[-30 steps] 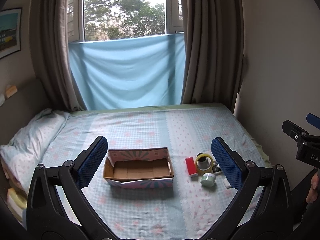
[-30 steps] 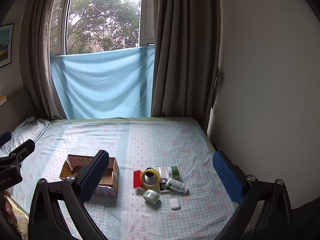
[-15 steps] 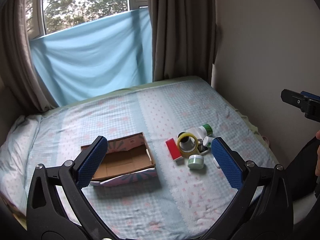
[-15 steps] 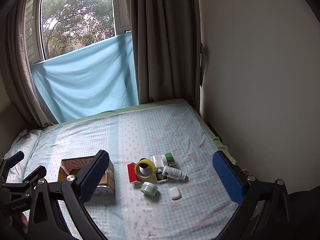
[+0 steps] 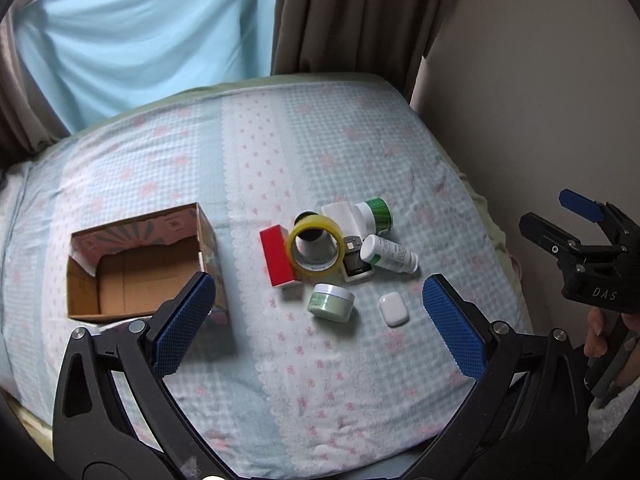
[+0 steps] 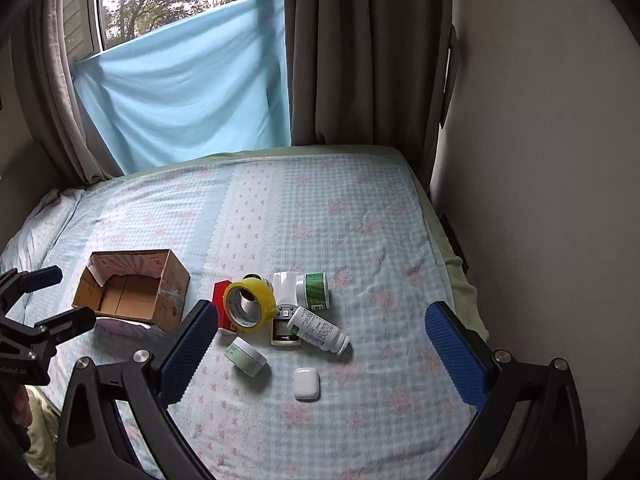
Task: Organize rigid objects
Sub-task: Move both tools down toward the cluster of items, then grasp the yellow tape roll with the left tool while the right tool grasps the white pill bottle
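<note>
Both grippers are hovering over the bed (image 5: 320, 128) with their jaws spread wide and nothing between them. The left gripper (image 5: 316, 322) is hanging above the near half of the sheet, and in its view the right gripper (image 5: 576, 236) is showing at 3 o'clock, a hand (image 5: 600, 328) wrapping its handle. In the right wrist view the right gripper (image 6: 324, 356) is framing the clutter, while the left one is poking in at 9 o'clock.

The box (image 5: 140, 264) is sitting open at 9 o'clock of the pile, well apart from it, with only bare cardboard showing inside. The pile itself is lying mid-bed: a red block (image 5: 278, 256) is touching a tape roll (image 5: 316, 250) that is leaning tilted at its 3 o'clock side. At 12 o'clock of the roll a dark round thing is peeking out (too hidden to name). A green-capped jar (image 5: 374, 214) is lying on its side at 1 o'clock, and a white bottle (image 5: 388, 255) is lying at 3 o'clock across a small device (image 5: 354, 266). A green tub (image 5: 331, 302) is sitting alone at 6 o'clock, and a white case (image 5: 393, 309) is lying near it, at its 3 o'clock, not touching.
</note>
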